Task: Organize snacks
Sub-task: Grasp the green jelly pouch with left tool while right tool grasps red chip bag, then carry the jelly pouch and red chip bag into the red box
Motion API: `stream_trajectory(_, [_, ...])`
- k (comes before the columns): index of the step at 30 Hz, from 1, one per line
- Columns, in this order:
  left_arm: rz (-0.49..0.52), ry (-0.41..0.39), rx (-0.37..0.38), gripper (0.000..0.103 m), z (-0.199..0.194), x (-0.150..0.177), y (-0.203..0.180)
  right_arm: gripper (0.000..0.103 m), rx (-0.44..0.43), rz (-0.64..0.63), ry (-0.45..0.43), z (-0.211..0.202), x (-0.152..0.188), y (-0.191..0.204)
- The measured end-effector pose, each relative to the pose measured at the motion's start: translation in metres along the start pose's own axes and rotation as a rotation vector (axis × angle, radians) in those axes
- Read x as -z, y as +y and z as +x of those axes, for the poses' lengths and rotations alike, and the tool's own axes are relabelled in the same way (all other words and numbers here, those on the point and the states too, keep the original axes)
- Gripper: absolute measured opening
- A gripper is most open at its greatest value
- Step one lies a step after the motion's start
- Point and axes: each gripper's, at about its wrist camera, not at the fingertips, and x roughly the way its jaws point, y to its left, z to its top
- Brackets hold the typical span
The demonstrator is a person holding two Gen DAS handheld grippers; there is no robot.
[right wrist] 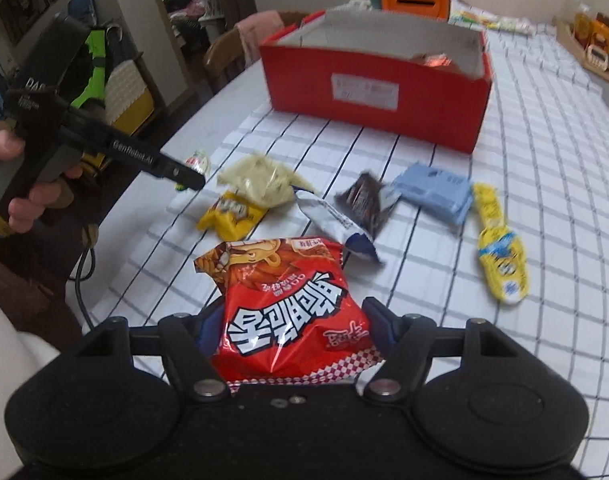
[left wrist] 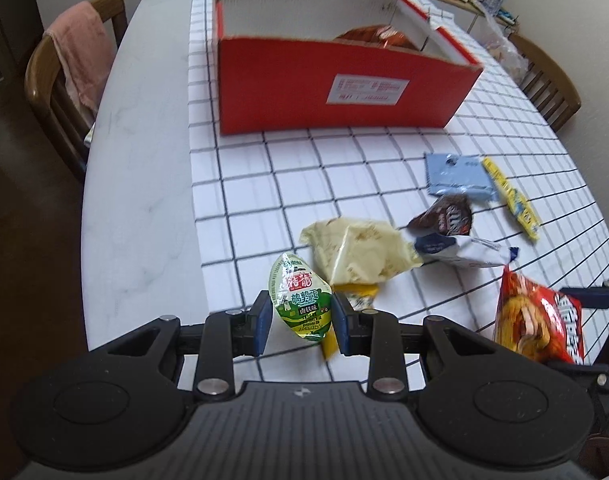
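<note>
1. Our left gripper [left wrist: 301, 316] pinches the green egg pack [left wrist: 300, 300] between its jaws, above the desk [left wrist: 144, 200].
2. Our right gripper [right wrist: 292, 328] jaws clamp the red noodle bag [right wrist: 284, 304], short of the red box [right wrist: 376, 92].

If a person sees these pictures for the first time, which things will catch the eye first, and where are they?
First the big red box, open at the top, standing at the far side of the checked tablecloth. Next, each gripper holds a snack: the left gripper is shut on a green egg packet, the right gripper on a red snack bag. Loose packets lie scattered between them and the box.
</note>
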Motion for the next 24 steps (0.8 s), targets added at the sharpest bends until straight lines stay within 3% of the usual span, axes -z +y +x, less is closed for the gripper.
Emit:
stream_trajectory(9, [0.031, -0.066, 0.013, 0.031, -0.017, -0.033, -0.013, 0.070, 0.070, 0.006, -0.136, -0.020, -0.050, -0.019])
stream_trajectory(24, [0.093, -0.182, -0.057, 0.031, -0.023, -0.128, -0.030, 0.070, 0.200, -0.055, -0.217, 0.002, -0.151, -0.057])
